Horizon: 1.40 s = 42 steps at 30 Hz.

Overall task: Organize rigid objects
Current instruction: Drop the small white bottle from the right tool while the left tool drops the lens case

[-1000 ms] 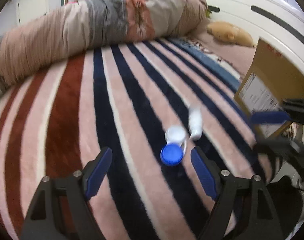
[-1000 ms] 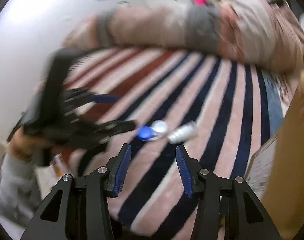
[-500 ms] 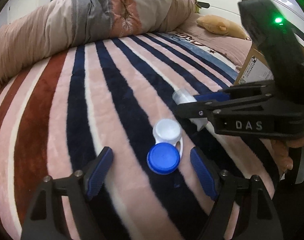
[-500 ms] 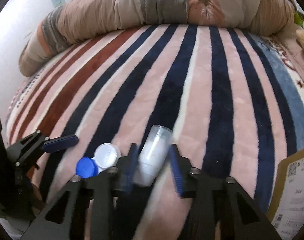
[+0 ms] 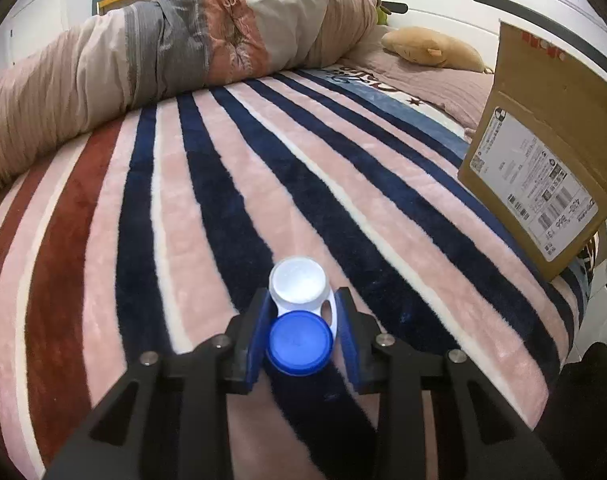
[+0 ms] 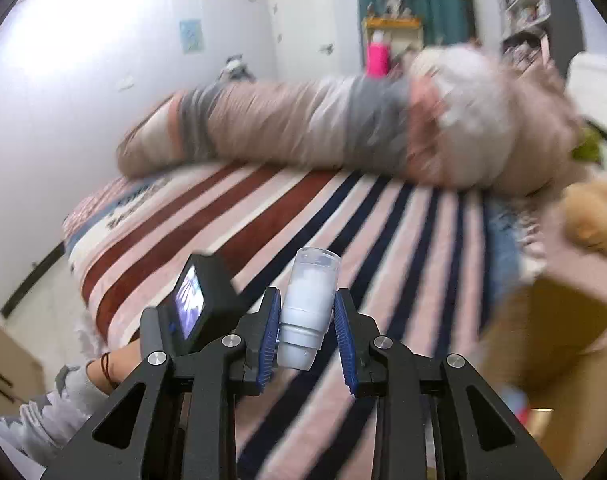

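We're squeezing the contact lens case point(image 5: 301, 320), one blue cap and one white, between our left tongs point(image 5: 302, 334), and it's sitting low on the striped blanket point(image 5: 207, 184) on the bed. Our right tongs point(image 6: 308, 334) are clamping a small white bottle point(image 6: 309, 308), holding it up above the blanket. A cardboard box point(image 5: 543, 168) is standing off to the right.

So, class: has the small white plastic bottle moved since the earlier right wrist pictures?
Yes. The small white plastic bottle, earlier lying on the striped fleece blanket, is now lifted above it, clamped in the right gripper.
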### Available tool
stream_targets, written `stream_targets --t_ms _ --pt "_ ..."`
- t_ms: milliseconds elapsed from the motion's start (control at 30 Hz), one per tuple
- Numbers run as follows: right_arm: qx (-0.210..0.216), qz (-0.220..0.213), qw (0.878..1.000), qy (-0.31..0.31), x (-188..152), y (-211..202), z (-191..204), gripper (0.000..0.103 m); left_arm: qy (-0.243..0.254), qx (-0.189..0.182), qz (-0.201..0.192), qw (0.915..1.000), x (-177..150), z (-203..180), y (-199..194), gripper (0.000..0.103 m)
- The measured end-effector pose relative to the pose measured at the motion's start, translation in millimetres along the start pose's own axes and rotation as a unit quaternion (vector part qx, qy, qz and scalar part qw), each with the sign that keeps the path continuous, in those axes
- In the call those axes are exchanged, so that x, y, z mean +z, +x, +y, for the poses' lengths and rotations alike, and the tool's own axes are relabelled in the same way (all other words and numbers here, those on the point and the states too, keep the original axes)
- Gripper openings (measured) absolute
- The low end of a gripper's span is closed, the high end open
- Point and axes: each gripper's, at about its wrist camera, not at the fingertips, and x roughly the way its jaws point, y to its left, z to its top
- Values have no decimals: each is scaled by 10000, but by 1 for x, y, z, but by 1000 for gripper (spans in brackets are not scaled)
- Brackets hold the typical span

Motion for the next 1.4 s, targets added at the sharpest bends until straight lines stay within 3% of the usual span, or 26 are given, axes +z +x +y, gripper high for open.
stream_targets --t_ms 167,333,533,633,800,1033,1133,1267,1400 --pt "-711 -23 9967 387 -6 -53 -51 23 95 -49 -281 9995 17 -12 -34 30" --pt "-1265 577 9884 612 -31 -53 -101 23 430 -152 -674 9967 53 -45 -85 30" --pt "-1305 1237 9811 710 -68 -36 -130 24 918 -861 -1010 9869 96 -113 -130 30" --pt "-1202 1203 9825 757 -79 -42 -137 26 1137 -1190 -944 9818 116 -149 -128 30" --pt "-1160 896 9864 748 -85 -61 -147 34 1463 -1210 -532 9804 144 -201 -97 30" --pt "-1129 653 9880 821 -94 -76 -161 38 1570 -933 81 9831 149 -232 -49 31" --pt "-1152 612 9883 792 -96 -78 -163 40 1597 -936 127 9826 150 -238 -43 48" --pt "-1083 567 9891 818 -96 -80 -165 42 1597 -857 31 9834 152 -237 -47 60" --pt "-1073 539 9896 797 -95 -80 -165 44 1461 -748 -275 9861 151 -227 -70 81"
